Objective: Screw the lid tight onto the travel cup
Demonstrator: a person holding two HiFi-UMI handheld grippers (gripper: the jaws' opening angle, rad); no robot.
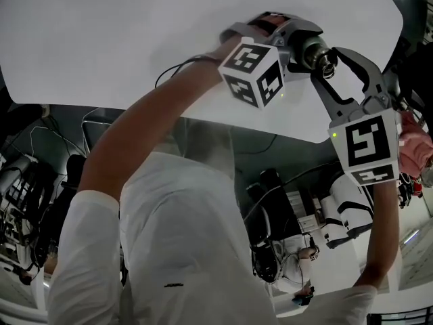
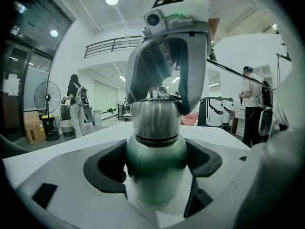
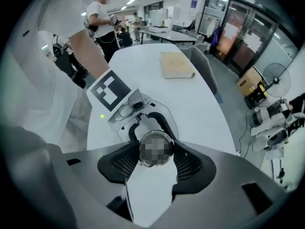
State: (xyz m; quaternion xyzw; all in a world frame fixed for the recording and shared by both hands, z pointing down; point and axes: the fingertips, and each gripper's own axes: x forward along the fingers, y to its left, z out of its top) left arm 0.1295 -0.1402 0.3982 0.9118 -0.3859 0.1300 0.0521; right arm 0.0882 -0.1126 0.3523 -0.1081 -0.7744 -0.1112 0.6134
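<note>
Lab hall: white table, floor fan

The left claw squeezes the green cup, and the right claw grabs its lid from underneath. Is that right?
Not quite. The right claw grabs the lid from above, not from underneath; the left gripper view shows it reaching down over the top. The left claw does squeeze the green cup.

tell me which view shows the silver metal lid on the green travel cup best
The left gripper view: the silver metal lid shows side-on, seated above the green travel cup. The right gripper view gives only its round top between the jaws; the head view, a small metallic end.
</note>
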